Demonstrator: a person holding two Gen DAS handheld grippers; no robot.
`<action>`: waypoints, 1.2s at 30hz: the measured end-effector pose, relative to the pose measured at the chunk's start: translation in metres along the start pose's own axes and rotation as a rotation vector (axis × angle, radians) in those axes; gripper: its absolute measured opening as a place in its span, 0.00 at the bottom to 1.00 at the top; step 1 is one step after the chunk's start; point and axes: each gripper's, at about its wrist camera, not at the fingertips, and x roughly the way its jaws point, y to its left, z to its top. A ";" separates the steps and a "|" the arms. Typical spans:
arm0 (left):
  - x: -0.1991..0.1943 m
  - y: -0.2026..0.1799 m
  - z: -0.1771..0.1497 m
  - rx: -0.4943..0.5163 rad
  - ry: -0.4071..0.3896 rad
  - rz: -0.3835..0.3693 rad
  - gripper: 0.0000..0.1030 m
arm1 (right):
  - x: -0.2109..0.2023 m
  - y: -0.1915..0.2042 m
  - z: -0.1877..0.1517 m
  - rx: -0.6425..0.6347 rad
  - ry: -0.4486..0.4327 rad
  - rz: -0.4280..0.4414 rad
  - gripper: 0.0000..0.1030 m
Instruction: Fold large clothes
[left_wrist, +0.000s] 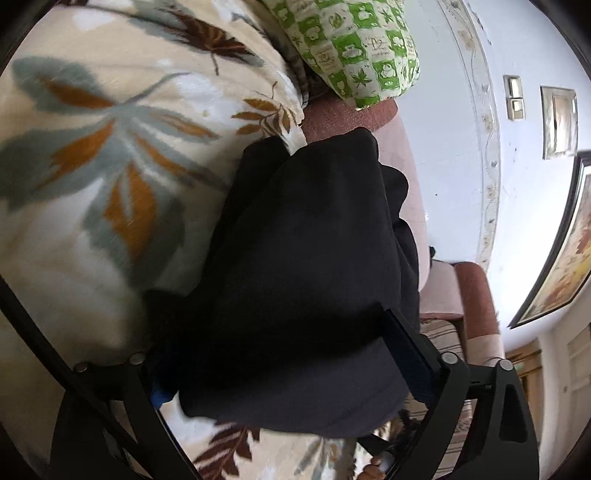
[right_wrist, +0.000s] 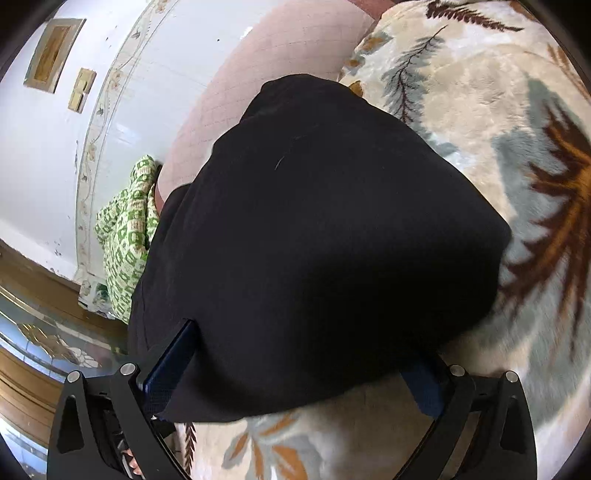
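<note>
A large black garment (left_wrist: 306, 266) lies in a folded bundle on a cream blanket with leaf prints (left_wrist: 92, 147). In the left wrist view my left gripper (left_wrist: 291, 354) has its fingers wide apart on either side of the bundle's near end; the right finger (left_wrist: 410, 354) shows, the left is mostly hidden under cloth. In the right wrist view the same black garment (right_wrist: 314, 240) fills the middle. My right gripper (right_wrist: 299, 365) also straddles its near edge, with the left finger (right_wrist: 170, 358) beside the cloth and the right finger (right_wrist: 424, 384) partly under it.
A green and white patterned cloth (left_wrist: 354, 44) lies at the bed's head end, also in the right wrist view (right_wrist: 125, 236). A pink headboard (right_wrist: 258, 74) and white wall (left_wrist: 461, 147) stand beyond. A framed picture (left_wrist: 561, 266) hangs on the wall.
</note>
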 end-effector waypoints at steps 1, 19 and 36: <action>0.003 -0.004 0.000 0.011 -0.007 0.017 0.95 | 0.005 0.001 0.007 0.006 0.001 0.011 1.00; -0.066 -0.092 -0.060 0.277 -0.049 0.334 0.44 | -0.083 0.052 0.000 -0.107 -0.030 0.075 0.45; -0.129 -0.093 -0.079 0.437 -0.170 0.432 0.70 | -0.172 0.020 -0.023 -0.116 -0.258 -0.226 0.78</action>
